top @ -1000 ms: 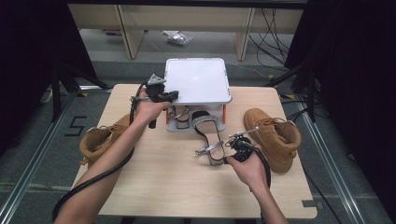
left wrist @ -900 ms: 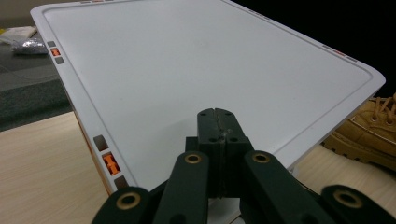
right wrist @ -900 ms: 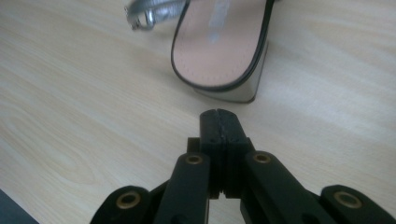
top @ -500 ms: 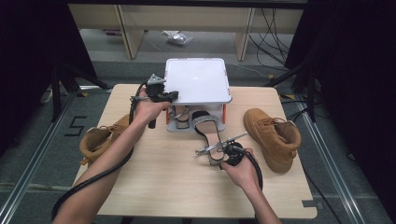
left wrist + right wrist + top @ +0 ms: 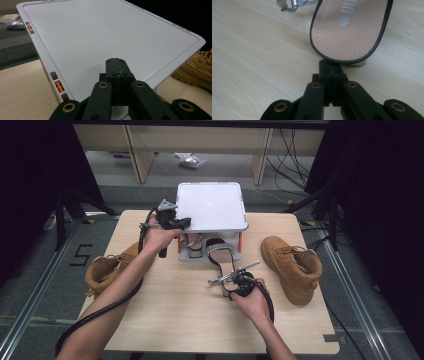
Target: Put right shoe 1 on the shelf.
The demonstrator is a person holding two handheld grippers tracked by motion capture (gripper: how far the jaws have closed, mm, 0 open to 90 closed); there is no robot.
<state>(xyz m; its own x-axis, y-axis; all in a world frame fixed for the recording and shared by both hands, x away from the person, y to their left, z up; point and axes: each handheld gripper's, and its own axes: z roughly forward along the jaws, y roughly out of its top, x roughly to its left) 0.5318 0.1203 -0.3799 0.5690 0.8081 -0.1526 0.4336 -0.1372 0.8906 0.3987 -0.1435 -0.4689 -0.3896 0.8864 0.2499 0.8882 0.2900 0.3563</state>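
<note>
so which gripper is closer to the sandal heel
Right. The right gripper sits shut right at the heel end of the sandal; the left gripper is shut up over the white box lid.

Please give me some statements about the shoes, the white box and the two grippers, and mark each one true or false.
1. The left gripper is shut over the white box. True.
2. The right gripper is wide open. False: its jaws are together, at the sandal's heel.
3. One boot stands right of the sandal. True.
4. The other boot is on top of the box. False: it is at the table's left edge.
</note>
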